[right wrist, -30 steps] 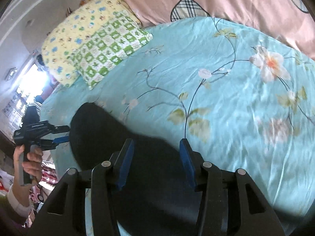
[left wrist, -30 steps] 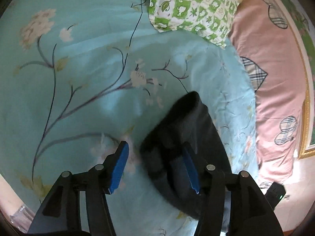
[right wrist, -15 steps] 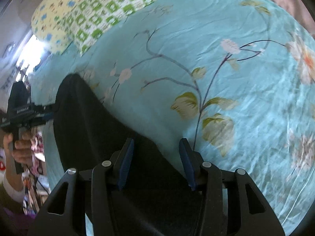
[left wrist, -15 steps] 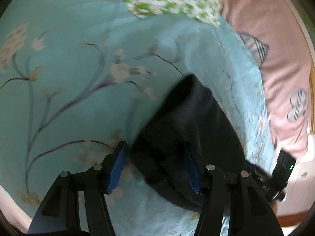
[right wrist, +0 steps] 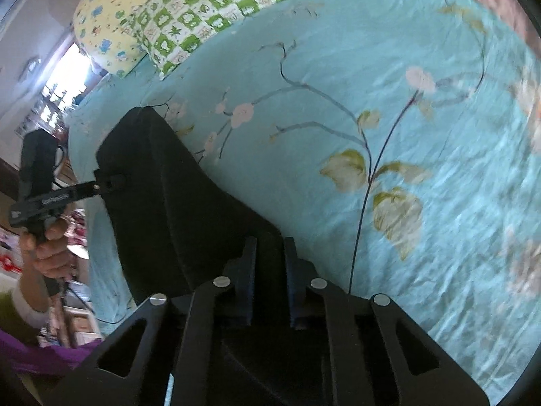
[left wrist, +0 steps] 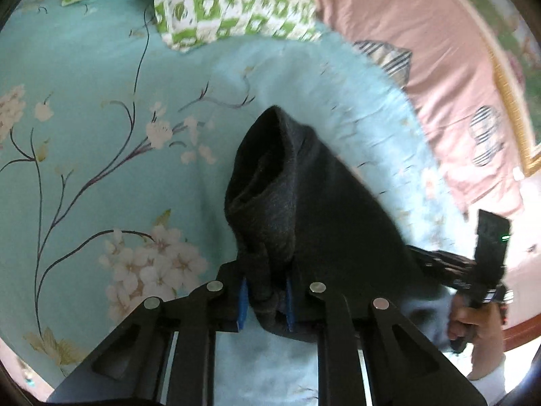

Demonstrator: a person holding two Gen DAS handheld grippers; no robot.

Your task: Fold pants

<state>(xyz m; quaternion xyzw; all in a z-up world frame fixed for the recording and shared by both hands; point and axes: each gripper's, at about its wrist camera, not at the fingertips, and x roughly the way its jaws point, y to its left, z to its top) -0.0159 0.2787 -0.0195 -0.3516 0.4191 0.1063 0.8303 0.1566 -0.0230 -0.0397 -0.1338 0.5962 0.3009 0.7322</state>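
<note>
The dark charcoal pants (left wrist: 304,203) lie on a turquoise floral bedsheet (left wrist: 101,169), partly lifted off it. My left gripper (left wrist: 265,291) is shut on a bunched edge of the pants, the cloth pinched between its blue pads. My right gripper (right wrist: 268,270) is shut on another edge of the pants (right wrist: 162,196). The right gripper also shows at the right of the left wrist view (left wrist: 439,260), and the left gripper at the left of the right wrist view (right wrist: 96,186), each clamped on the cloth.
A green checked pillow (left wrist: 233,0) and a yellow patterned pillow (right wrist: 108,23) lie at the head of the bed. A pink quilt (left wrist: 422,67) with plaid leaves runs along the far side. The bed edge and room clutter (right wrist: 67,304) are beside my left hand.
Both grippers have closed from open onto the edges of the pants. The cloth now rises off the sheet between them.
</note>
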